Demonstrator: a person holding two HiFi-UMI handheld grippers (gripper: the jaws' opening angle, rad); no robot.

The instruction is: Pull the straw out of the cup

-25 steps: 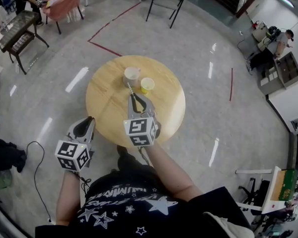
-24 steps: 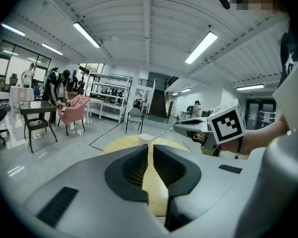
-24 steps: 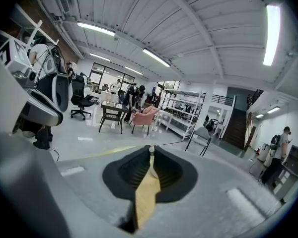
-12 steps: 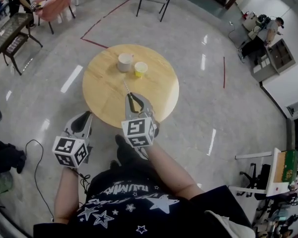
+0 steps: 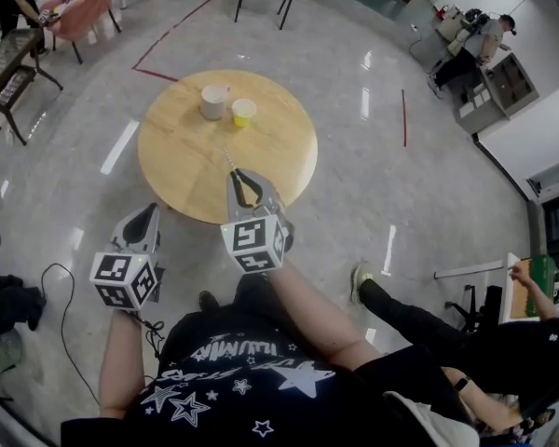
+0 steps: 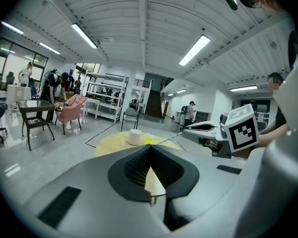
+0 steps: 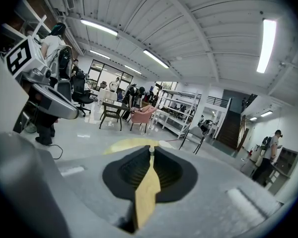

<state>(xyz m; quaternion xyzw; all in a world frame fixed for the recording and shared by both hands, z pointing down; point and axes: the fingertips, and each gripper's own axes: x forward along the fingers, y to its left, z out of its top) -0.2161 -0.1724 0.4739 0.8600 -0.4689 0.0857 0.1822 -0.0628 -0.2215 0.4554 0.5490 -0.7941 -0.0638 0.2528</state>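
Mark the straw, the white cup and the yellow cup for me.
straw (image 5: pixel 227 159): head view, middle of its exposed shaft.
white cup (image 5: pixel 213 101): head view, middle of the cup, just below its rim.
yellow cup (image 5: pixel 244 111): head view, middle of the cup, just below its rim.

I'm seeing only the very tip of the thin pale straw (image 7: pixel 151 150) poking past the pinched jaws of the right hand-held gripper (image 7: pixel 150 153); the rest is hiding behind them. Its grey body is covering most of the round wooden table (image 7: pixel 125 144). The left hand-held gripper (image 6: pixel 149 147) is cutting off the lower part of the small yellow cup (image 6: pixel 148 141).
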